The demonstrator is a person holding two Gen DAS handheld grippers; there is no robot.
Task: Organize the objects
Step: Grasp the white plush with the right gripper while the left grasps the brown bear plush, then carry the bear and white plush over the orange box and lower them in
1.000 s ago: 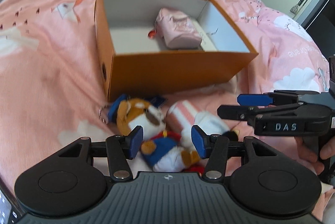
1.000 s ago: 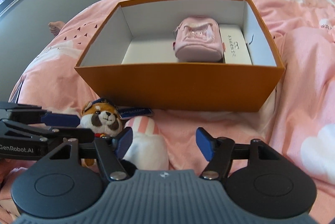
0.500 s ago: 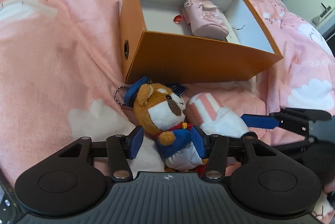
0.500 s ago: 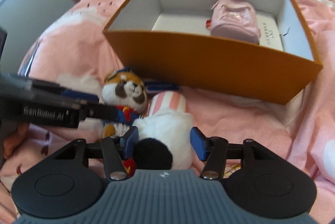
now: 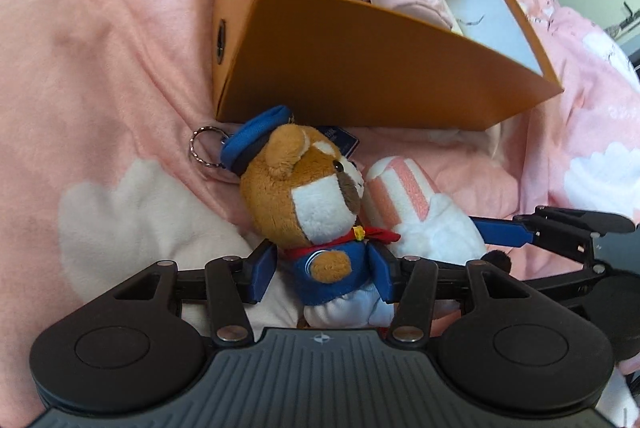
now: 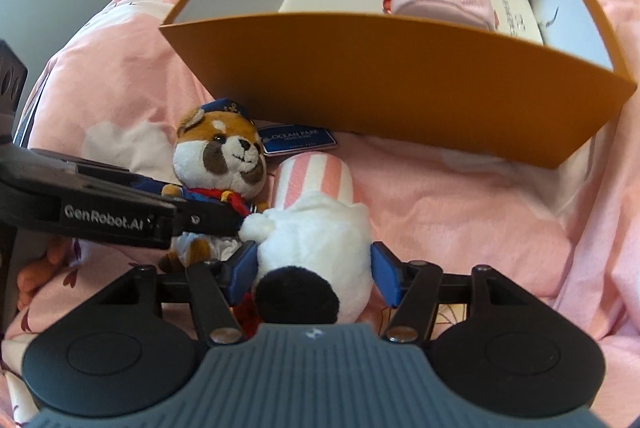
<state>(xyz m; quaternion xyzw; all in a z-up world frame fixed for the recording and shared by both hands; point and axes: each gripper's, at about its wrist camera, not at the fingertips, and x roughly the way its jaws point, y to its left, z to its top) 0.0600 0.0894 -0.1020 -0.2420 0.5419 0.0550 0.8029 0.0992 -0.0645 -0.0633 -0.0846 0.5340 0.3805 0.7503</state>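
Between the left gripper's (image 5: 322, 274) half-open jaws now sits the sailor bear plush (image 5: 308, 204), not yet squeezed. Likewise the right gripper (image 6: 312, 274), lowered, brackets the white plush (image 6: 316, 240), unpinched. Beyond both jaws waits the orange box (image 6: 400, 84); grasping likely follows.

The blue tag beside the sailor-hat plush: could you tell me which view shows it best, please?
The right wrist view. There the blue tag lies face-up between the plush and the orange box, its white lettering partly legible. In the left wrist view only a dark corner of the tag peeks out behind the plush's head.
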